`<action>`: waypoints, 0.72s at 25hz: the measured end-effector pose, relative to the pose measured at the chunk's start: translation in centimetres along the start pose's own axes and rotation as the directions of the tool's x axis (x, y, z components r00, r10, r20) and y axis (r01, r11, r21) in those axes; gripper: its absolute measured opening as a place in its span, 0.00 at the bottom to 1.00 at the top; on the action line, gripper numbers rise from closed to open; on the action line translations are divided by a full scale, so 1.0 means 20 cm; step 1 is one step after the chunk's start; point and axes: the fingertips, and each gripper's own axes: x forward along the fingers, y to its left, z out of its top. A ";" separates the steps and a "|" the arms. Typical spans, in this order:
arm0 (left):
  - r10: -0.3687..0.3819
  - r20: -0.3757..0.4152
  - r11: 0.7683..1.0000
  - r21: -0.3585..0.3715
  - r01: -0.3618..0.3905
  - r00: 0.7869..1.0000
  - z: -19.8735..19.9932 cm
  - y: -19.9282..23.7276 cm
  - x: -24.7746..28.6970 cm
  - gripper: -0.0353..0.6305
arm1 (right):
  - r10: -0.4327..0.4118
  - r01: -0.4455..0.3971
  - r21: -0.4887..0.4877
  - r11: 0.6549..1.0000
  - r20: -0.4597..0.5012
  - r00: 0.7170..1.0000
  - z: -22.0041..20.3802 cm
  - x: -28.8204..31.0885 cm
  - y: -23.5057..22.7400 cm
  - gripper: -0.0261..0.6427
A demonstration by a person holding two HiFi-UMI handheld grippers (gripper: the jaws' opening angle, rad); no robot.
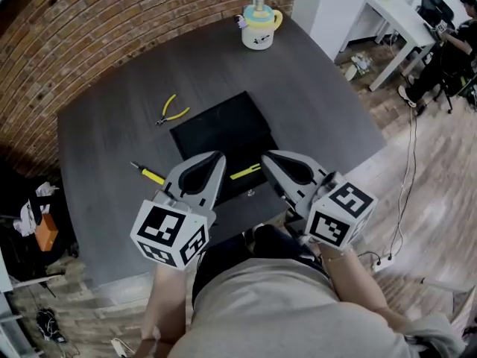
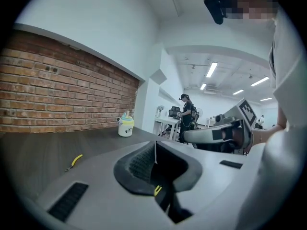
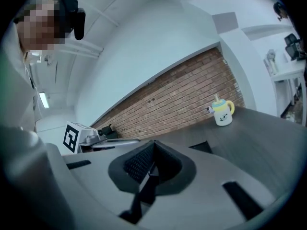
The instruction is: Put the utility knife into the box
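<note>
1. Left gripper [image 1: 217,158], lower centre of head view: grey jaws pressed together w/ nothing between; its own view [image 2: 154,150] shows them meeting in one line.
2. Right gripper [image 1: 267,157], just right of it: jaws likewise pressed together, holding nothing; confirmed in its own view [image 3: 152,152]. Both grippers hang over the near edge of the surface, tips close but apart.
3. Slim yellow utility knife [image 1: 246,171]: seen in the gap between the two grippers, lying at the lower-right edge of the box. It is partly covered, so I cannot tell whether it is fully inside the rim.
4. Shallow black rectangular box [image 1: 223,129]: frame centre, set diagonally on the dark grey surface [image 1: 320,103].
5. Yellow-handled pliers [image 1: 173,110]: upper left of box, apart from it; also at lower left of the left gripper view [image 2: 74,161].
6. Yellow-handled tool w/ dark thin tip [image 1: 147,174]: left of the left gripper, outside the box.
7. White cup w/ yellow handle and blue-yellow lid [image 1: 259,27]: top centre, by the red brick wall [image 1: 112,28].
8. Person [image 1: 456,39] at white desk [image 1: 402,17]: upper right, background.
</note>
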 end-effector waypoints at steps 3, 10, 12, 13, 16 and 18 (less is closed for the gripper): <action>0.037 0.029 0.999 -0.033 -0.036 0.999 0.01 0.02 -0.05 0.09 | 0.028 -0.028 -0.016 0.999 -0.013 1.000 0.00 0.03 0.04 0.05; 0.119 0.032 0.991 -0.072 -0.117 0.992 -0.06 0.05 -0.14 0.09 | 0.070 -0.072 -0.026 0.997 -0.054 0.996 -0.04 0.05 0.07 0.05; 0.137 0.025 0.987 -0.087 -0.135 0.990 -0.09 0.05 -0.15 0.09 | 0.084 -0.086 -0.027 0.996 -0.069 0.994 -0.05 0.07 0.08 0.05; 0.144 0.022 0.985 -0.097 -0.141 0.989 -0.10 0.05 -0.16 0.09 | 0.091 -0.093 -0.027 0.995 -0.076 0.993 -0.06 0.07 0.09 0.05; 0.162 0.011 0.979 -0.126 -0.159 0.987 -0.14 0.04 -0.18 0.09 | 0.111 -0.115 -0.027 0.993 -0.097 0.989 -0.08 0.10 0.11 0.05; 0.178 0.000 0.974 -0.144 -0.177 0.984 -0.17 0.04 -0.18 0.09 | 0.126 -0.130 -0.032 0.991 -0.114 0.986 -0.10 0.11 0.12 0.05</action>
